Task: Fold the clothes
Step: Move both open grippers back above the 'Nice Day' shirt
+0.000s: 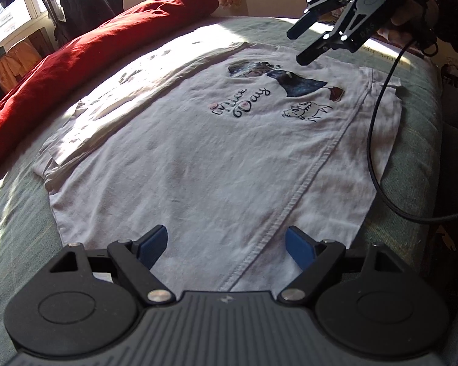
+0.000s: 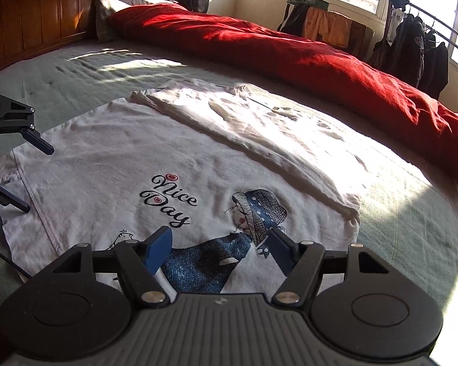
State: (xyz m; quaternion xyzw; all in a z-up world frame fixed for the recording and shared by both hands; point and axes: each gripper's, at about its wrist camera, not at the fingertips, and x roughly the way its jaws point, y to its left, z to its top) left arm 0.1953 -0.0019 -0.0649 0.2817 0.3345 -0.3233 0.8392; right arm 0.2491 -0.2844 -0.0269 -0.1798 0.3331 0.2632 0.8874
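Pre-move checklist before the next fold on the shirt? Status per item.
1. Left gripper open, nothing between the jaws: ok.
2. Right gripper open, empty: ok.
3. Shirt flat on the bed, print up: ok.
4. Far side already folded in: ok.
5. Cable clear of the shirt: not ok, it crosses the near side.
6. Grippers touching cloth: cannot tell.

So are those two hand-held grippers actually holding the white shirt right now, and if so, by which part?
Neither holds anything. The left hand-held gripper and the right hand-held gripper both hover open above the white shirt, nothing between their pads.
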